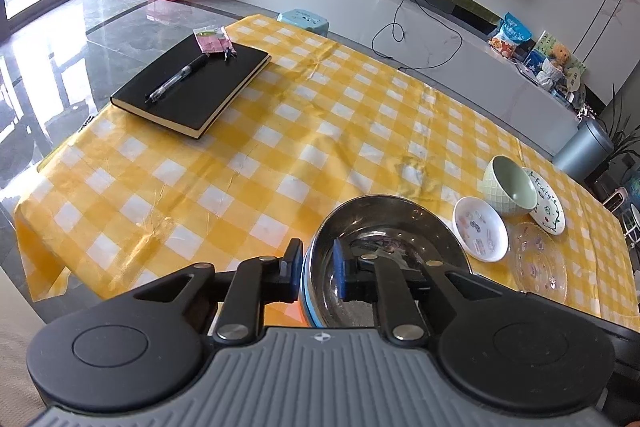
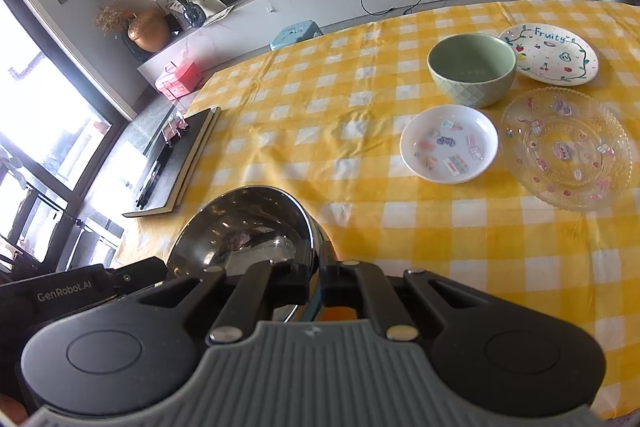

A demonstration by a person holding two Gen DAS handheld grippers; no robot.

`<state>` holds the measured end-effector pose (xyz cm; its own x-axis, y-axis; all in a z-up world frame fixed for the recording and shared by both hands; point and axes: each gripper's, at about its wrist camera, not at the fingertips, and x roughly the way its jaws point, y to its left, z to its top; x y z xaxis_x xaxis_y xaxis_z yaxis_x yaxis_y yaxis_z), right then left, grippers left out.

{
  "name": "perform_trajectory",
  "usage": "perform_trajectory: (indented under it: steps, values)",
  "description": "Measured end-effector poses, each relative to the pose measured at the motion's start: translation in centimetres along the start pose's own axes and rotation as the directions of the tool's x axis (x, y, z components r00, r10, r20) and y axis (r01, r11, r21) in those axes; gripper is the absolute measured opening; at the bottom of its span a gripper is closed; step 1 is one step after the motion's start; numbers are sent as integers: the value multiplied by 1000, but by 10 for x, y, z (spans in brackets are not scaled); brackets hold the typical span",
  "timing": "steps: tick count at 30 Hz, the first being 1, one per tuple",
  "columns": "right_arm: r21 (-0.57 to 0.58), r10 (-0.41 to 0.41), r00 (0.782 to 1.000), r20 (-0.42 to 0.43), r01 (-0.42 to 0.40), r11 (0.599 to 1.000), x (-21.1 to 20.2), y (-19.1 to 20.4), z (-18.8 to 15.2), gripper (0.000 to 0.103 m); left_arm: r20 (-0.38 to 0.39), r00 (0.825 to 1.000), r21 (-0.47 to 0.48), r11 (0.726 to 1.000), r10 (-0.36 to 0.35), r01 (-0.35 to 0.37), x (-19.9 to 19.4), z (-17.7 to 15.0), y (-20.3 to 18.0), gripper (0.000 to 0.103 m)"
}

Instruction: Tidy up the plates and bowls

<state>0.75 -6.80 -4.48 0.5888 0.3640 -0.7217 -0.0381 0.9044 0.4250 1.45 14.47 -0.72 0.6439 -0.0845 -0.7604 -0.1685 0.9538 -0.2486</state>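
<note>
A steel bowl (image 1: pixel 384 239) with a blue band is held at the near table edge by both grippers. My left gripper (image 1: pixel 318 271) is shut on its left rim, one pad outside, one inside. My right gripper (image 2: pixel 316 283) is shut on the bowl's (image 2: pixel 244 227) right rim. At the right stand a green bowl (image 2: pixel 472 71), a small white sticker dish (image 2: pixel 450 143), a clear glass plate (image 2: pixel 568 147) and a white "Fruity" plate (image 2: pixel 552 55). They also show in the left wrist view: green bowl (image 1: pixel 510 187), dish (image 1: pixel 480 229), glass plate (image 1: pixel 540 263), "Fruity" plate (image 1: pixel 550 203).
A yellow checked cloth (image 1: pixel 280 147) covers the table. A black notebook (image 1: pixel 192 87) with a pen (image 1: pixel 178 77) and a pink packet lies at the far left corner. A blue stool (image 1: pixel 304 21), a TV bench and a grey bin (image 1: pixel 584 151) stand beyond the table.
</note>
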Motion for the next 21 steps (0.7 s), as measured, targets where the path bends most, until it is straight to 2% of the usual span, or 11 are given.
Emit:
perform_trajectory:
  steps: [2,4,6,8,12,21]
  values:
    - [3,15,1000,24,-15,1000,-7,-1,1,8,23,1000,10,1000,-5,5,-5,2,-5,28]
    - [9,23,998,52,-24,1000,-15,-4,4,16,45,999,28,999,-23,22,-9,5,-13,31]
    - [8,11,997,82,-12,1000,-23,-7,7,29,57,998,48,998,-39,36,-10,8,-24,32]
    - [2,-21,993,118,21,1000,-31,-12,11,31,58,997,72,996,-54,49,-10,10,-35,33]
    - [8,-93,982,167,93,996,-42,-28,17,43,41,996,132,989,-78,72,-3,11,-62,34]
    - [27,-196,955,221,195,981,-48,-70,27,69,-8,995,266,959,-96,95,17,9,-114,36]
